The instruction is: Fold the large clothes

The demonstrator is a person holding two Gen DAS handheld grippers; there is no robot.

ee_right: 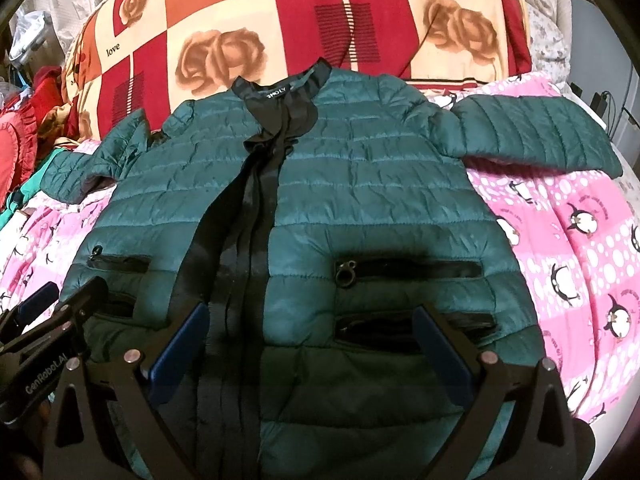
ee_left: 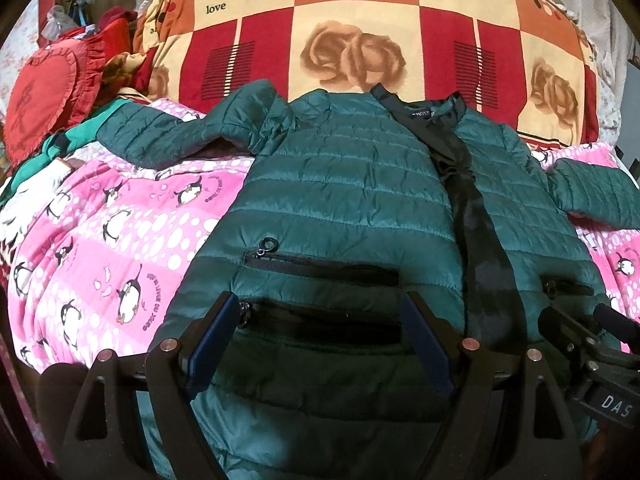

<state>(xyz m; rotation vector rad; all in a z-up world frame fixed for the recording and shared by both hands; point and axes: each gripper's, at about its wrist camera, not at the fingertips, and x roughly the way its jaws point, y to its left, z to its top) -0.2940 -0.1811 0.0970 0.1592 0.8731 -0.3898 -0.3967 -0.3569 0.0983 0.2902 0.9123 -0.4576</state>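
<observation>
A dark green quilted jacket lies flat, front up, on a pink penguin-print quilt; it also shows in the right wrist view. Its black zipper placket runs down the middle and both sleeves spread outward. My left gripper is open over the jacket's lower left pockets, holding nothing. My right gripper is open over the lower hem beside the placket, holding nothing. Each gripper shows at the edge of the other's view: the right gripper in the left wrist view, the left in the right wrist view.
A big red, orange and cream rose-print blanket rises behind the collar. A red frilled cushion and piled clothes sit at far left. The pink quilt extends right of the jacket.
</observation>
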